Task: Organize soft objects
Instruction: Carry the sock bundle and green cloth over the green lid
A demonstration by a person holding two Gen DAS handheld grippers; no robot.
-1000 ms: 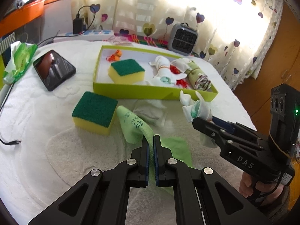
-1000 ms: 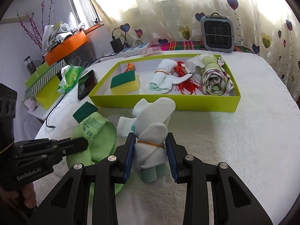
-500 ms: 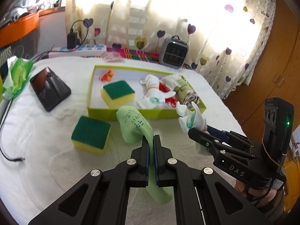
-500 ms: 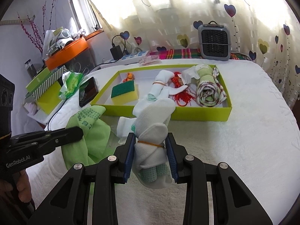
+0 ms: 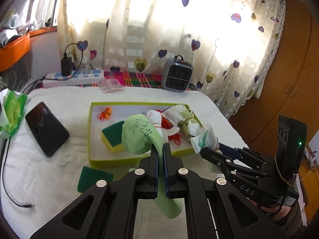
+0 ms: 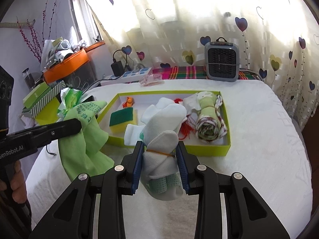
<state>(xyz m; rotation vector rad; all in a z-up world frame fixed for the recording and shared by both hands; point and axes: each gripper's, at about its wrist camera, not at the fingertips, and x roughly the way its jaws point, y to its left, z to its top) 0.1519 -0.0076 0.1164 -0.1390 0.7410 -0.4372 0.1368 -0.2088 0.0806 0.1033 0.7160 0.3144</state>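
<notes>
Green cloth [image 5: 143,137] hangs clamped in the left gripper [image 5: 160,149]; the right gripper [image 6: 160,149] squeezes a white sock bundle [image 6: 163,139] above the bed's near edge [image 6: 249,179].

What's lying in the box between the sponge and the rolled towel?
In the right wrist view, between the sponge and the rolled towel in the green box lie a white sock bundle and red tasselled string, partly hidden by the held socks.
</notes>
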